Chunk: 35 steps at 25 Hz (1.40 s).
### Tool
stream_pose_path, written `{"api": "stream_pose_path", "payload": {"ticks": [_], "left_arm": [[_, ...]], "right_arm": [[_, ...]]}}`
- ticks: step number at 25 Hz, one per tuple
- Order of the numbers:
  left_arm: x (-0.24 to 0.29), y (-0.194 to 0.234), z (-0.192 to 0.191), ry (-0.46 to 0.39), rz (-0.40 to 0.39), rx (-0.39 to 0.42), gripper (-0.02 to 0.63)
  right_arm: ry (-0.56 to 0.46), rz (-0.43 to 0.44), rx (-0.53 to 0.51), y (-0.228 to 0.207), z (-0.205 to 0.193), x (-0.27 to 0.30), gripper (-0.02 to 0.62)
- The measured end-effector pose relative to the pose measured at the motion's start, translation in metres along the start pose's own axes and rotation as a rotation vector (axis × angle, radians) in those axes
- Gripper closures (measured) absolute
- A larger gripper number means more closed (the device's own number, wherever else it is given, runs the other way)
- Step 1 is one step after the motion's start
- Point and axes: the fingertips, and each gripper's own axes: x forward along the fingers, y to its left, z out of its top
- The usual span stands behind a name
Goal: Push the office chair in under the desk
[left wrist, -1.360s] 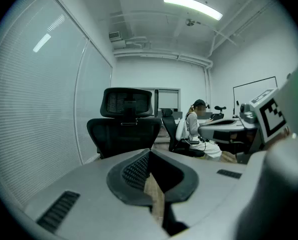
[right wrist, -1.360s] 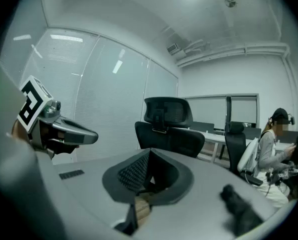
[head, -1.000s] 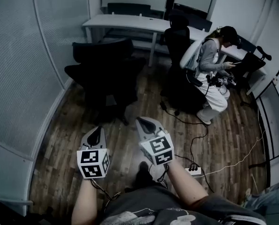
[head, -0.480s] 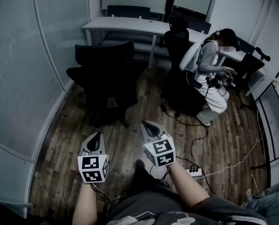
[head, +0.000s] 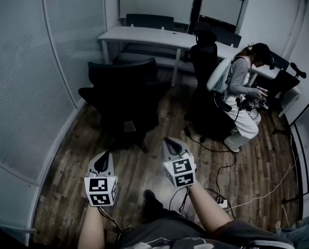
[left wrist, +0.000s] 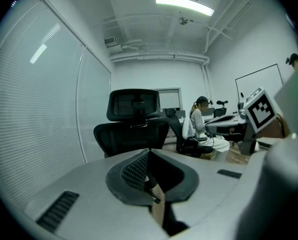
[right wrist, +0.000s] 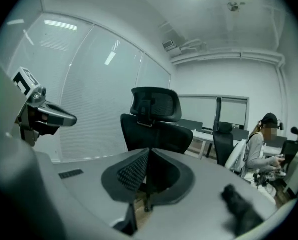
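The scene is viewed steeply downward from head height. Both gripper views are aimed forward, low, along their jaws. The office chair [head: 124, 87], well ahead, is shared by all views.

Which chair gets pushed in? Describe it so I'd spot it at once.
Find the long white desk along the far wall. Before its left end, near the wall of blinds, stands a black office chair pulled out onto the wooden floor. Unlike the black chair to its right, where a person sits, it is empty.
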Motion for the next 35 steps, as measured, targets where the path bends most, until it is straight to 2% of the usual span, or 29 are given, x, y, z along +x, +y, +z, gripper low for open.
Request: {"api": "stream_pose_path", "payload": {"ticks": [5,10,13,15,16,18,19,26,28,31,35], "left_arm": [[0.046,0.031,0.012,-0.013,0.026,-0.051,0.591],[0.095,0.055,0.025,-0.007,0.033,-0.060,0.589],[0.121,0.072,0.031,-0.012,0.073,-0.059,0.589],[0.137,0.079,0.035,-0.001,0.071,-0.057,0.583],[0.144,0.080,0.037,0.008,0.055,-0.049,0.546],[0.159,0.082,0.040,0.027,0.024,-0.021,0.418],[0.166,0.085,0.042,0.034,0.019,-0.003,0.400],[0.205,0.103,0.044,0.089,0.020,0.143,0.338],[0.214,0.113,0.044,0.087,0.043,0.192,0.308],[0.226,0.128,0.045,0.106,0.097,0.309,0.268],[0.233,0.152,0.050,0.131,0.169,0.438,0.235]], "right_arm": [[0.012,-0.017,-0.056,-0.026,0.018,0.051,0.571],[0.022,-0.021,-0.100,-0.050,0.033,0.098,0.571],[0.034,-0.015,-0.118,-0.061,0.034,0.124,0.568],[0.044,-0.015,-0.133,-0.070,0.034,0.140,0.540],[0.049,-0.014,-0.138,-0.074,0.034,0.147,0.499],[0.060,-0.018,-0.148,-0.082,0.034,0.162,0.451],[0.063,-0.024,-0.157,-0.086,0.036,0.169,0.431],[0.053,-0.088,-0.255,-0.114,0.046,0.215,0.339],[0.057,-0.095,-0.308,-0.117,0.046,0.228,0.317],[0.078,-0.112,-0.388,-0.125,0.044,0.244,0.302],[0.102,-0.161,-0.541,-0.131,0.049,0.258,0.290]]}}
